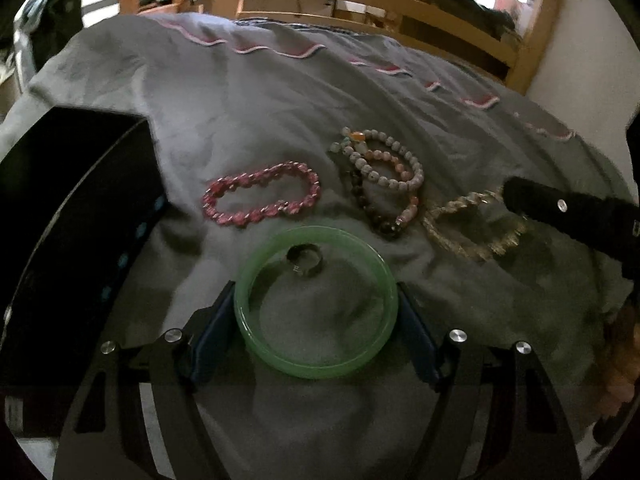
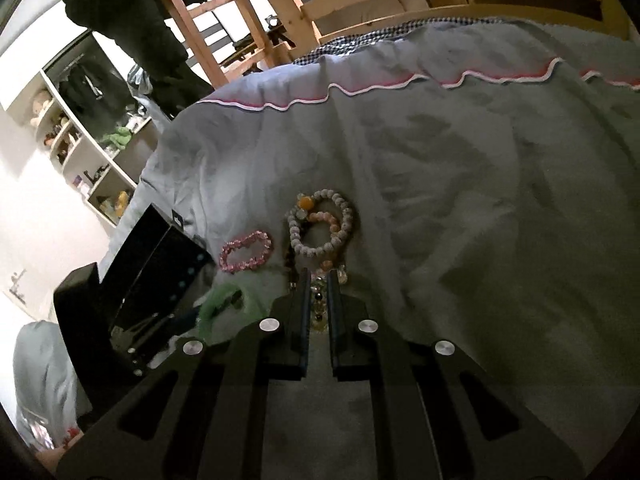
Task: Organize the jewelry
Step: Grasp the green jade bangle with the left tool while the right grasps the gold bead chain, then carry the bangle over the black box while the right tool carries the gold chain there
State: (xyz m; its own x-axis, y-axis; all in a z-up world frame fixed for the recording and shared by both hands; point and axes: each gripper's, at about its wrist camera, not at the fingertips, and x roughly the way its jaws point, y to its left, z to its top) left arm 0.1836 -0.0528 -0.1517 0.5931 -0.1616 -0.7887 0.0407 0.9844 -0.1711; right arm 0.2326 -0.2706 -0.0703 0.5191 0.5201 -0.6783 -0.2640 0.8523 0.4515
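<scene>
Left gripper fingers clamp the green bangle; right gripper fingers pinch a clear-bead bracelet; far grey bedspread lies open.

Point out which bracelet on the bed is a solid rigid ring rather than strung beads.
The green bangle, between the left gripper's jaws. It is one smooth translucent hoop with a small dark ring lying inside; the pink bracelet and the others are beaded.

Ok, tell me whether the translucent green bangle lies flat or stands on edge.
Flat: the green bangle rests on the grey blanket, full ring visible.
</scene>
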